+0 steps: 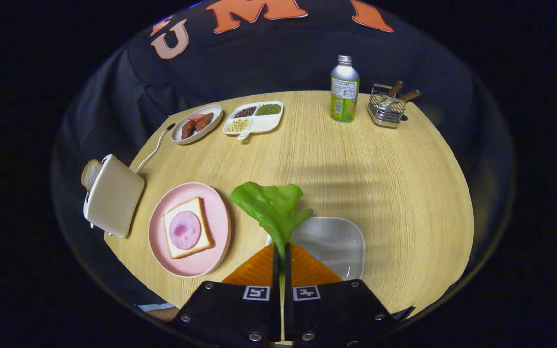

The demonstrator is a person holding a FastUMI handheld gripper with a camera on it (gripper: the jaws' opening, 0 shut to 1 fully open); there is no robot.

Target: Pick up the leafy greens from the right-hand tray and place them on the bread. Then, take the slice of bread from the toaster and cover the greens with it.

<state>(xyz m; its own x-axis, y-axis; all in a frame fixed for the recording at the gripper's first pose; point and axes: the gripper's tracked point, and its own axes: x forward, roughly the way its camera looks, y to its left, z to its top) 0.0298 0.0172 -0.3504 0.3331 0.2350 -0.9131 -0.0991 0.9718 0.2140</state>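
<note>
the gripper [281,263] is clamped tight on the stem of a green lettuce leaf [272,205], lifted above the clear tray [334,241], which sits at about one o'clock from the fingers. at ten o'clock a pink plate [211,263] holds a bread slice [200,210] topped with ham [184,230]. further left, the toaster [113,195] has another slice [91,174] poking out of its top.
</note>
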